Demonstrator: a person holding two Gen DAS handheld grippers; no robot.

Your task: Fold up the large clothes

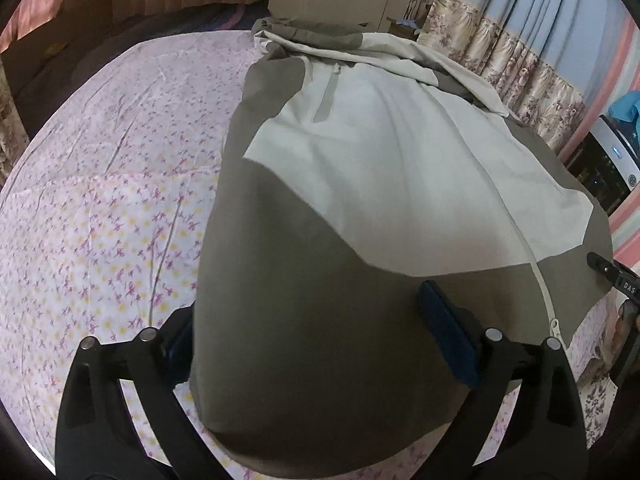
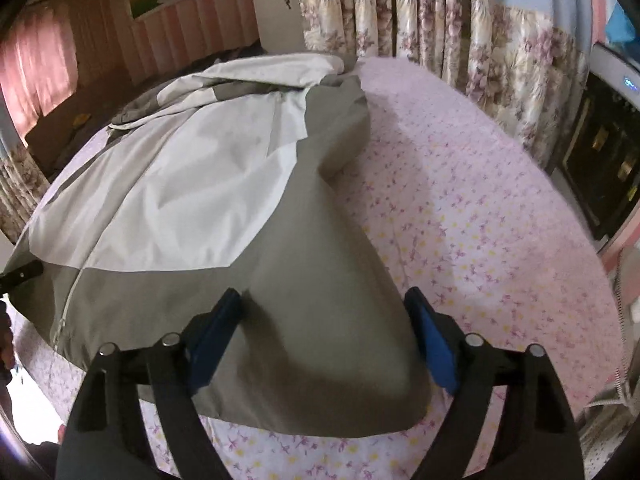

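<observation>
Jacket (image 1: 360, 280) fabric in olive and pale grey lies spread lengthwise on the bed (image 1: 100, 200), its hem toward the near edge and its hood bunched toward the far edge, with a white zipper (image 1: 536, 280) running down the front. The left gripper (image 1: 316, 344) stands with its jaws wide, one blue pad over the olive cloth and the other off the garment's side edge above the flowered sheet, so the hem corner sits between them but nothing is pinched. The right gripper (image 2: 328, 344) is likewise spread wide, straddling the opposite hem corner, where the cloth rises in a soft ridge between the pads (image 2: 432, 352); the pads do not appear to press on it. In the left wrist view the tip of the other tool shows at the right margin, so the two tools sit near the two ends of the hem. The step in hand looks like reaching for the bottom corners before the first fold. Next, each tool likely needs to settle onto its corner, close on all the cloth layers together, then lift and carry the hem toward the hood evenly, since the slippery-looking cloth could slide out or fold crooked.
</observation>
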